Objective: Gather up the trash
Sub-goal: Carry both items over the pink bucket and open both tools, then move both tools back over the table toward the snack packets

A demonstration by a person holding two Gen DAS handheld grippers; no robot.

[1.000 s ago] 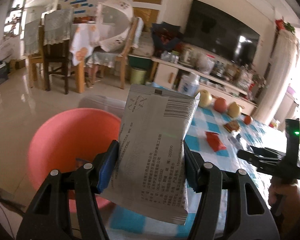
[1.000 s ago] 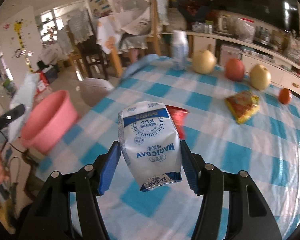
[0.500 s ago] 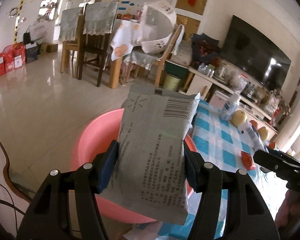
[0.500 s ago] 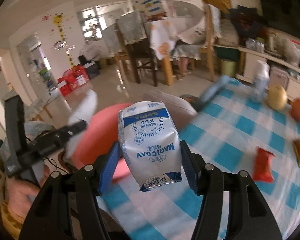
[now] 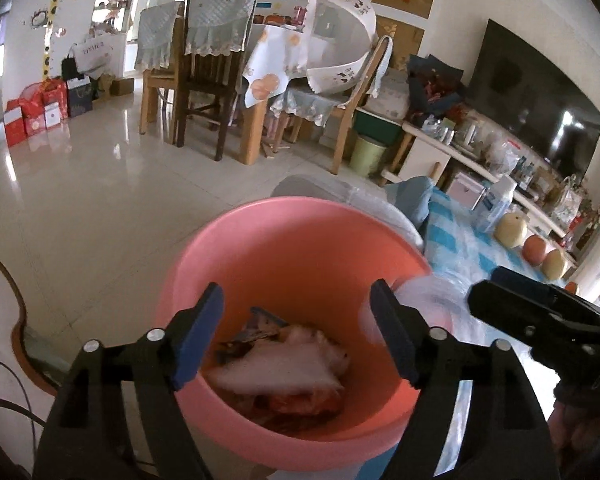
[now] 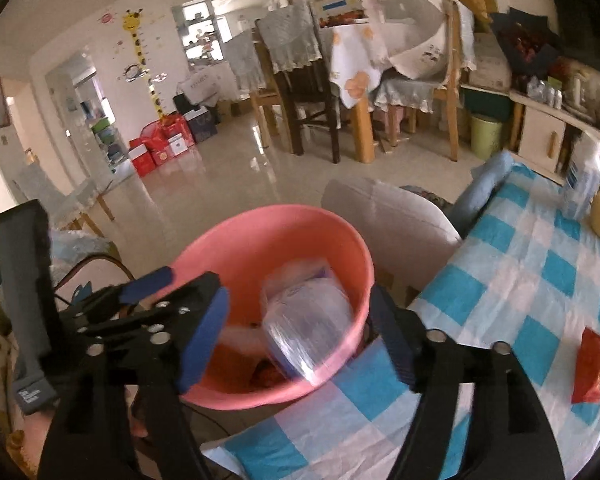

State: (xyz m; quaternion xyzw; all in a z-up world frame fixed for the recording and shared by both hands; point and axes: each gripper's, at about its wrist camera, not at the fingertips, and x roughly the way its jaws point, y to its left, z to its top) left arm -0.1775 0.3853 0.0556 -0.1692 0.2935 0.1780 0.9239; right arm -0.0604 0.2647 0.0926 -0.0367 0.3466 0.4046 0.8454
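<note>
Releasing both loads over the pink basin: my left gripper and right gripper are opening, fingers spread, nothing pinched. One blurred white packet is dropping into the basin, another pale wrapper lies inside. Next, I judge, swing back to the counter for the red wrapper.
</note>
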